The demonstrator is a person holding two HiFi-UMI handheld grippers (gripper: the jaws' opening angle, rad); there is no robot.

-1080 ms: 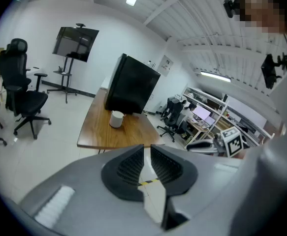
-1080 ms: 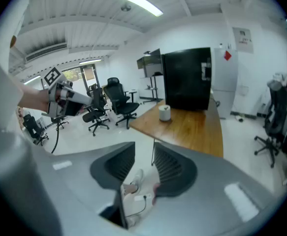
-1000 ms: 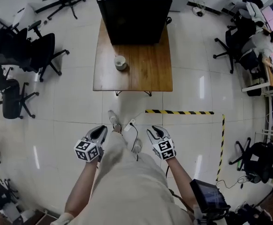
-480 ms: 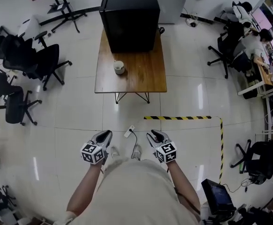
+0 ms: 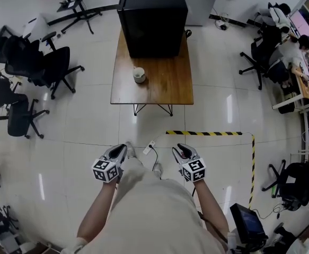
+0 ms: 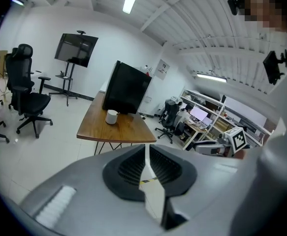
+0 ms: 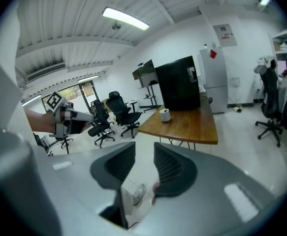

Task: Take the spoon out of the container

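A white cup-like container (image 5: 139, 74) stands on the wooden table (image 5: 165, 86), far ahead of both grippers; it also shows in the left gripper view (image 6: 111, 116) and the right gripper view (image 7: 165, 114). No spoon can be made out at this distance. My left gripper (image 5: 119, 151) is held at waist height over the floor, its jaws closed together with nothing between them (image 6: 145, 149). My right gripper (image 5: 179, 151) hangs level with it, jaws apart and empty (image 7: 144, 151).
A large black box (image 5: 151, 17) fills the table's far end. Black office chairs (image 5: 43, 62) stand to the left, and people sit at desks (image 5: 287, 41) on the right. Yellow-black floor tape (image 5: 204, 133) and a power strip with cable (image 5: 149, 148) lie between me and the table.
The person has stepped, so the table and room have shifted slightly in the head view. Both grippers stay side by side in front of the body, a little lower in the frame.
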